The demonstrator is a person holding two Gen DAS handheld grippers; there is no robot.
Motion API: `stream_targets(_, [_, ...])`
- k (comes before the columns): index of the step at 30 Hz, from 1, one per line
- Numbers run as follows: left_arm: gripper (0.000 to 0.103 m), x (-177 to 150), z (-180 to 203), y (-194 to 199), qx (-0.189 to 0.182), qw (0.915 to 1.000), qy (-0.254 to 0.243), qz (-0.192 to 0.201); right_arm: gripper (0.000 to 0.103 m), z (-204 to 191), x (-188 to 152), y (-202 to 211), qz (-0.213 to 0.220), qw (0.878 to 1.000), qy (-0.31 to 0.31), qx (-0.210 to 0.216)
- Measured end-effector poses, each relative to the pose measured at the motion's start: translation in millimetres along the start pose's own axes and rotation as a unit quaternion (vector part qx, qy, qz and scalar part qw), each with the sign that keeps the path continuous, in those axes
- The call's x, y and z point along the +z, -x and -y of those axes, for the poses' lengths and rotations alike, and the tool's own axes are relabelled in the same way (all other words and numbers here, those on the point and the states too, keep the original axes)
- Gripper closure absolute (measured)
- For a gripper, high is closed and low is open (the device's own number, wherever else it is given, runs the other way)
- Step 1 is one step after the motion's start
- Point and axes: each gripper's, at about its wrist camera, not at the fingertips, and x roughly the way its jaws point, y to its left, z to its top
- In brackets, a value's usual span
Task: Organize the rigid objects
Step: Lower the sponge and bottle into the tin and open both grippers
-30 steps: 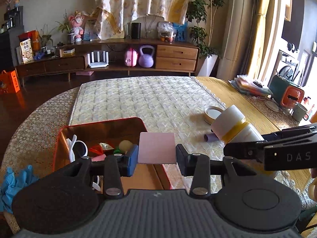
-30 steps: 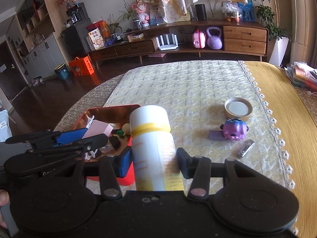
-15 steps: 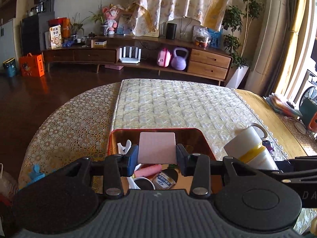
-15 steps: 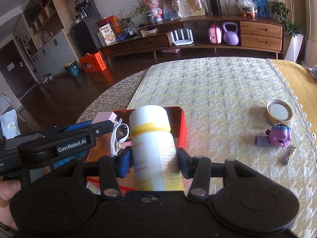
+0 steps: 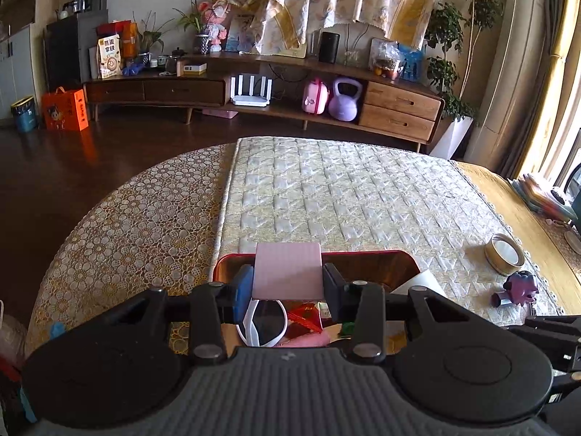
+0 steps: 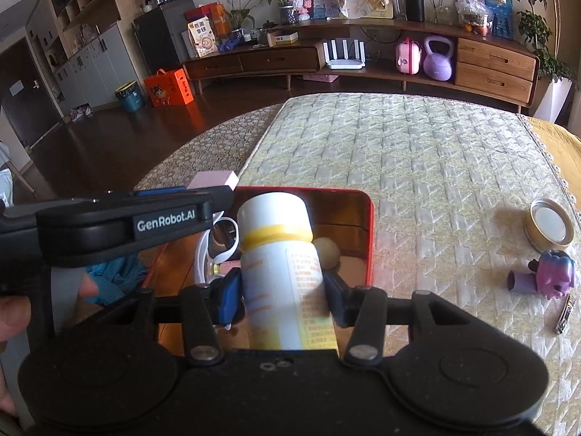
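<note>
While both hands hover over the red tray [image 6: 368,225] at the near edge of the quilted table cover [image 5: 356,196], the delivery step looks nearly done. The left gripper [image 5: 287,283] is clamped on a flat pink block [image 5: 288,270], held above the tray's far rim. The right gripper [image 6: 283,292] is clamped on a white bottle with a yellow band [image 6: 279,250], cap pointing forward over the tray's interior, where white sunglasses [image 5: 265,327] and small items already lie. Next, each hand probably needs to lower a little and part its jaws so both pieces drop inside. A round tin lid [image 6: 550,227], a purple toy [image 6: 552,274] and a small metal clip [image 6: 564,314] wait on the cover, well apart from the tray. Compared with a second earlier, both grippers have travelled leftward: the tray then sat off to the left, now it lies directly beneath them.
</note>
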Motion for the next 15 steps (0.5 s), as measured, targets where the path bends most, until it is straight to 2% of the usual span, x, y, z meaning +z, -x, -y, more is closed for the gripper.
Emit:
stream_targets(10, [0.063, -1, 6, -34, -0.029, 0.9989, -0.009, -0.035, 0.055, -2, -8, -25, -0.028, 0.999, 0.011, -0.011])
stream_targets(15, [0.063, -3, 8, -48, -0.029, 0.9982, -0.018, -0.049, 0.055, -3, -12, -32, -0.036, 0.999, 0.014, -0.025])
